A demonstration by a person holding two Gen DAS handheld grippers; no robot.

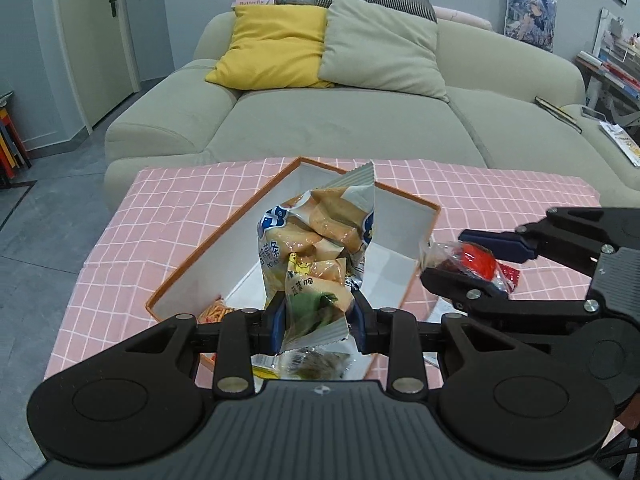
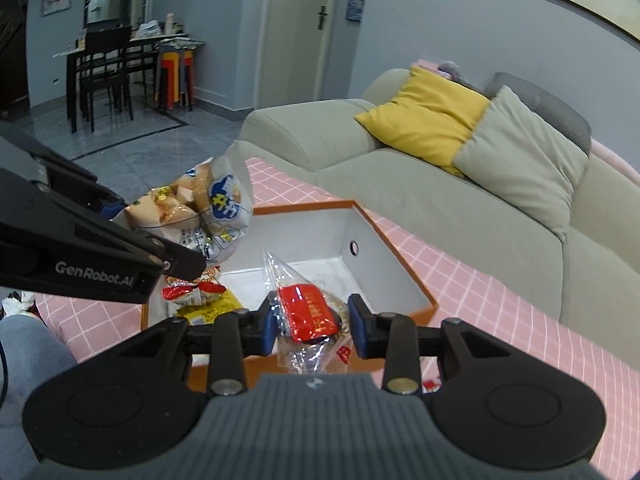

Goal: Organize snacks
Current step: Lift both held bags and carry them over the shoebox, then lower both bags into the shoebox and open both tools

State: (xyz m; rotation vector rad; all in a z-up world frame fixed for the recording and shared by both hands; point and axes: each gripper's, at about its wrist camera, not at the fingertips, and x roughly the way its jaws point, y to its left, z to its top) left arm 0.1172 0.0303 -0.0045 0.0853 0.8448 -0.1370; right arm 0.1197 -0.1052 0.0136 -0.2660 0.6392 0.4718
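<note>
My left gripper (image 1: 319,316) is shut on the bottom edge of a large chip bag (image 1: 320,236) and holds it upright above the orange box (image 1: 224,240) with white walls. The bag also shows in the right wrist view (image 2: 208,208). My right gripper (image 2: 312,320) is shut on a clear packet with a red label (image 2: 308,312) over the near edge of the box (image 2: 400,260). In the left wrist view that gripper (image 1: 460,256) holds the packet (image 1: 474,258) at the box's right side. Several snack packs (image 2: 196,296) lie in the box.
The box sits on a table with a pink checked cloth (image 1: 168,208). A beige sofa (image 1: 340,120) with a yellow cushion (image 1: 272,44) stands behind it. Small red packets (image 2: 430,384) lie on the cloth near the right gripper. A dining table and chairs (image 2: 104,68) stand far left.
</note>
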